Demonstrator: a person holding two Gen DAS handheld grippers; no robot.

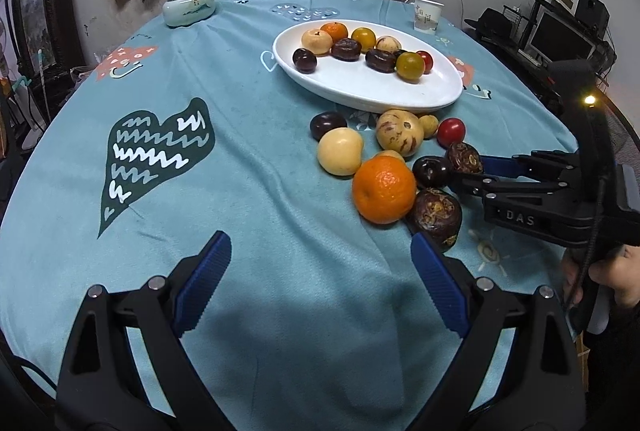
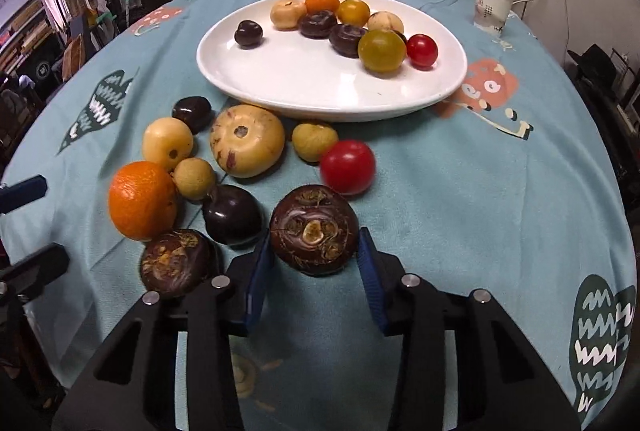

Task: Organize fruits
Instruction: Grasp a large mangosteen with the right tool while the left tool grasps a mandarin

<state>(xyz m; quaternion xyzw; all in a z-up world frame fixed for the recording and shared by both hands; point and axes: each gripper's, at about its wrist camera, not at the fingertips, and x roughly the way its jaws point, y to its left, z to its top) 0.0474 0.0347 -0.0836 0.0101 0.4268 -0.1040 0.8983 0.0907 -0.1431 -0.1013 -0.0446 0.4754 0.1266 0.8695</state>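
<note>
A: Where did the right hand-held gripper [image 2: 316, 255] stand?

B: Low over the counter [image 2: 460, 191], its blue pads on either side of a dark water chestnut [image 2: 314, 231] that sat right between the fingertips. The pads looked to be at its flanks, but I could not tell whether they were gripping it or only beside it.

A: Handling?

B: Judged small, light and hard-skinned, with a squat, rounded shape that could squirt out. Best taken across its widest girth, pads level, with modest squeeze.

A: Neighbours?

B: A dark plum [image 2: 232, 215] just to the left of the near pad and a red tomato [image 2: 347, 167] just ahead; the white plate [image 2: 320, 91] was farther ahead.

A: The other one?

B: The left hand-held gripper [image 1: 320, 271] was spread wide and held nothing, above bare cloth, with an orange [image 1: 384, 189] ahead to its right.
</note>
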